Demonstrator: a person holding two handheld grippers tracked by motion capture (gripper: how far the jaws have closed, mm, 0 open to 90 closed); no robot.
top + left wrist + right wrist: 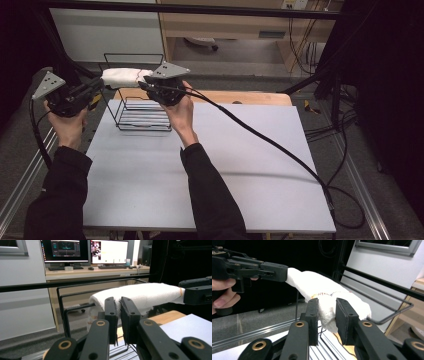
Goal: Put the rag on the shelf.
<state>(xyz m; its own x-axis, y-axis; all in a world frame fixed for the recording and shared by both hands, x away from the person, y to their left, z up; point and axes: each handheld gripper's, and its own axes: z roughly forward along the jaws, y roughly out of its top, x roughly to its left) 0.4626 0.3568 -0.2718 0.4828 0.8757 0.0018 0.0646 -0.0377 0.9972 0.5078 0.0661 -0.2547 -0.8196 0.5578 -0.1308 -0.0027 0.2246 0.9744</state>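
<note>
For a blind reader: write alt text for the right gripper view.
A folded white towel lies between the right gripper's two black jaws, above a black wire rack. At upper left, the left gripper holds the towel's far end.

sleeves: long black fabric sleeves point(60, 200) on both forearms | left gripper point(95, 92): black body, grey three-cornered plate with dark holes | right gripper point(143, 82): black body, same grey plate, thick black cable point(260, 137) | joints: brass-ringed pivots, black rectangular jaws
</note>
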